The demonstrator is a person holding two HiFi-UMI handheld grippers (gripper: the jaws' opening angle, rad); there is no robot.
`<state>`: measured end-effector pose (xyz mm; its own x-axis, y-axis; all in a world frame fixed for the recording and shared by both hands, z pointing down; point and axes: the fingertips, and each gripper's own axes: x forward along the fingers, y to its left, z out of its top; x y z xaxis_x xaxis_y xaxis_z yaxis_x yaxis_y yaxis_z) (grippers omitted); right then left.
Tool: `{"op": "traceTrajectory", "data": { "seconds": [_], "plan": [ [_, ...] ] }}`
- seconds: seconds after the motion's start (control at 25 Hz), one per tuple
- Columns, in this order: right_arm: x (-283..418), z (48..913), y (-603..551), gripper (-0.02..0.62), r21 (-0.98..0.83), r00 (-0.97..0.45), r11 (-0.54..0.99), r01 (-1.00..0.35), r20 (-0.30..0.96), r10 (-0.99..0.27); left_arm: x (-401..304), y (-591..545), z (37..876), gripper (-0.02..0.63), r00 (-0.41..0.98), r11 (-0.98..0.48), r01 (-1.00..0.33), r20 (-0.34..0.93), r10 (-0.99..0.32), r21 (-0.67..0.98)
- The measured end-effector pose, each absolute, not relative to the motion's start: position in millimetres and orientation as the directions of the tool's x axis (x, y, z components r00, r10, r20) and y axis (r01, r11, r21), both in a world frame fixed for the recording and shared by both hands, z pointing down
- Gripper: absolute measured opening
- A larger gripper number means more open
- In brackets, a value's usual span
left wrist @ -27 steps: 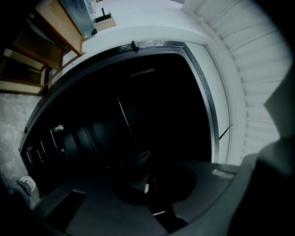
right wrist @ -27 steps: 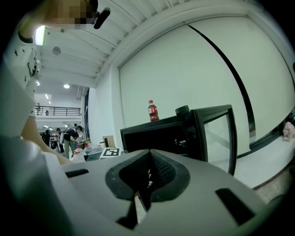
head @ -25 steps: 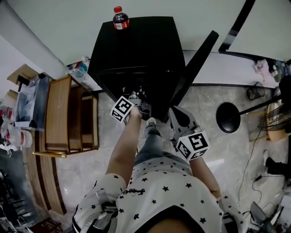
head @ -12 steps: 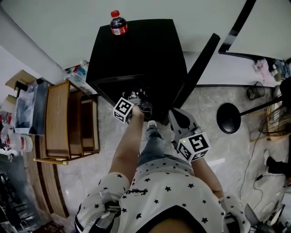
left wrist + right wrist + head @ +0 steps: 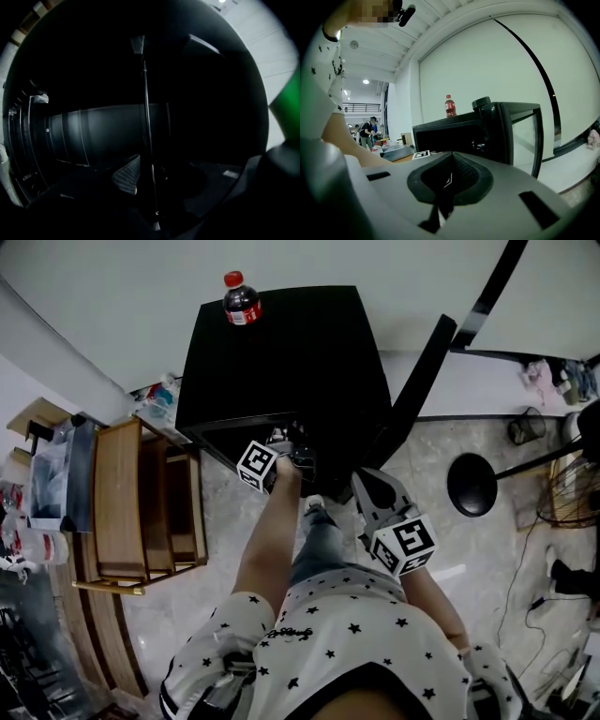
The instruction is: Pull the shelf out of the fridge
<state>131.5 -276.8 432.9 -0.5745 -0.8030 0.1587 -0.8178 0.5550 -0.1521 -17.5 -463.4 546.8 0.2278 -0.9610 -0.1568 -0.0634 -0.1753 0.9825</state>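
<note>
A black, box-shaped fridge (image 5: 291,352) stands against a pale wall. Its black-framed door with a see-through panel (image 5: 422,381) is swung wide open at the fridge's right side. On top of the fridge, at the back left corner, stands a small plastic cola bottle with a red cap (image 5: 241,301).

The person, in a white star-printed shirt (image 5: 347,634), stands in front of the fridge with the left arm stretched to its opening. The left gripper (image 5: 292,448) reaches into the fridge's dark inside, and its marker cube (image 5: 255,465) sits just outside the front edge. In the left gripper view the shelf (image 5: 147,131) sits inside the fridge, seen edge-on as a thin dark line across the cavity. The left gripper's jaws have just been opening and now stand spread, with the shelf's edge between them. The ribbed pad (image 5: 125,174) lies just beside that edge and does not press on it.

The right gripper (image 5: 364,482) is held outside the fridge, in front of it near the foot of the open door, and points toward the fridge. Its jaws are pressed together with nothing between them.

A low wooden cabinet (image 5: 117,493) stands left of the fridge. A round black stand base (image 5: 472,484) lies on the tiled floor (image 5: 441,549) to the fridge's right.
</note>
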Motion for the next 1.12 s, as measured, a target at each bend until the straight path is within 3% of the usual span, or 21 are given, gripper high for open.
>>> {"op": "traceTrajectory", "data": {
  "seconds": [0.2, 0.4, 1.12],
  "plan": [
    [130, 437, -283, -0.006, -0.153, -0.575, 0.555, -0.818, 0.168, -0.801, -17, -476, 543, 0.153, 0.231, -0.180, -0.063, -0.161, -0.960, 0.982],
    [127, 437, -284, -0.006, -0.151, -0.580, 0.560, -0.814, 0.170, -0.797, -17, -477, 548, 0.049, 0.241, -0.139, -0.097, -0.112, -0.964, 0.986],
    [121, 434, -271, -0.006, -0.147, -0.587, 0.569, -0.809, 0.159, -0.794, -17, -453, 549, 0.035, 0.232, -0.113, -0.047, -0.099, -0.968, 0.992]
  ]
}}
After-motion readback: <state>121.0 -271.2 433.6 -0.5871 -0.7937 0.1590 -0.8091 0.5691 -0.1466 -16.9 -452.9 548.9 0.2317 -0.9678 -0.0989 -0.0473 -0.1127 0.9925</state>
